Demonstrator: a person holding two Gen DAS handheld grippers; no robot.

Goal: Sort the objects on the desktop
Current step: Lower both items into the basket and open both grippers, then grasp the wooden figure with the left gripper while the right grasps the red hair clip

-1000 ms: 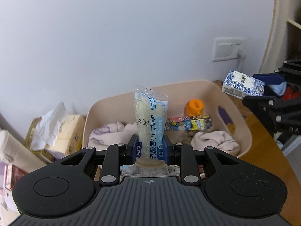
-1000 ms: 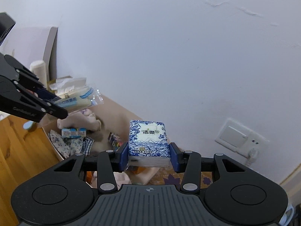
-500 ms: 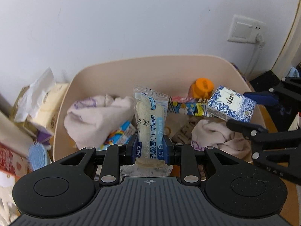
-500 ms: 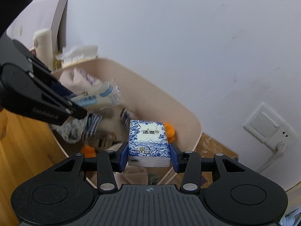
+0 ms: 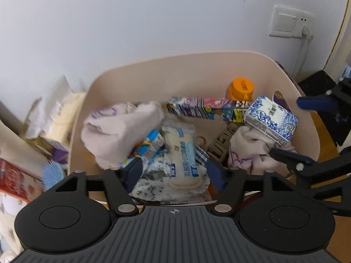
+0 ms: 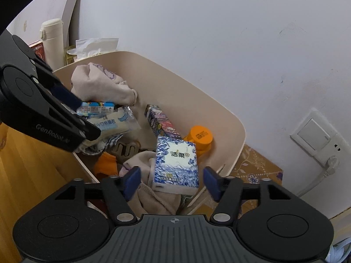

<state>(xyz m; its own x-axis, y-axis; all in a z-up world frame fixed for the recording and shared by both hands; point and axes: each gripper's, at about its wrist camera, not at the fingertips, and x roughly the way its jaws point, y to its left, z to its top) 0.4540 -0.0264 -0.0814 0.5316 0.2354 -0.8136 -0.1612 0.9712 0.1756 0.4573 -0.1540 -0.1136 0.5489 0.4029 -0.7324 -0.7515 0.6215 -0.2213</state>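
A beige bin (image 5: 197, 65) (image 6: 197, 100) holds several items. My left gripper (image 5: 174, 172) is open over the bin's near side. A clear bread packet (image 5: 182, 153) lies loose in the bin between and below its fingers; it also shows in the right wrist view (image 6: 109, 125). My right gripper (image 6: 171, 180) is open over the bin's right end. A blue-and-white tissue pack (image 6: 175, 164) lies on a pink cloth (image 6: 140, 162) between its fingers, also seen in the left wrist view (image 5: 271, 120). The right gripper shows at the right of the left wrist view (image 5: 307, 131).
In the bin: a pink cloth (image 5: 118, 131), a patterned long box (image 5: 208, 108), an orange-capped bottle (image 5: 241, 87), a small blue carton (image 5: 149, 146). Left of the bin stand a tissue box (image 5: 59, 118), a red box (image 5: 13, 179) and a cream flask (image 6: 52, 41). A wall socket (image 5: 289, 22) is behind.
Both grippers moved down over the bin and opened. The bread packet dropped from the left one, the tissue pack from the right one, and both now lie in the bin.
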